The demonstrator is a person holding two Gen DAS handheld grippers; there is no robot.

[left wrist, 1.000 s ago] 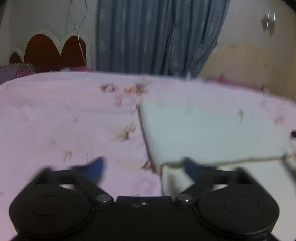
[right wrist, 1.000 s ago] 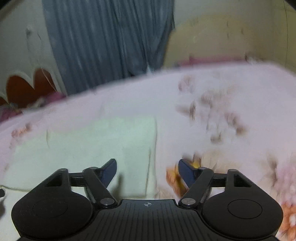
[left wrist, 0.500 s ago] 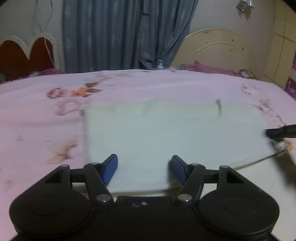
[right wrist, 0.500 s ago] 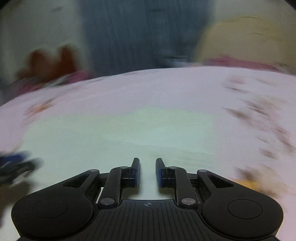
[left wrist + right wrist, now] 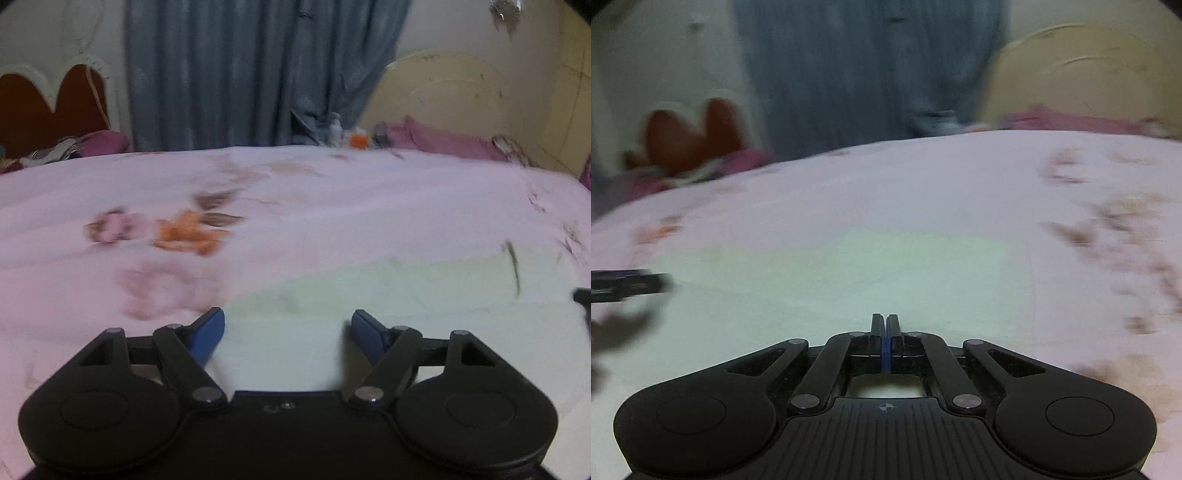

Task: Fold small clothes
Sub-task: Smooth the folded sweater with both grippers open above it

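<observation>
Cloth, pale green and laid flat, rests on a pink floral bedsheet in the near part of both wrist views; in the right wrist view the same cloth spreads from the left edge to past the middle, its far right corner square and its surface smooth; a thin dark mark shows near its right side in the left wrist view. The left gripper hovers over the cloth's near left corner, its blue-padded jaws wide apart and opening, with only the cloth's surface seen below the gap and nothing pinched; its left fingertip lies at the boundary of cloth and sheet. The right gripper points at the cloth's near edge with its jaws pressed together; whether any fabric is caught between them cannot be told. A blurred dark shape at the left edge of the right wrist view is the left gripper's finger, just above the cloth. Beyond the bed hang blue-grey curtains; a cream headboard with a mauve pillow stands to the right, a red scalloped headboard to the left; small bottles and an orange item sit at the curtain's foot, too blurred to read; no legible writing shows anywhere.
</observation>
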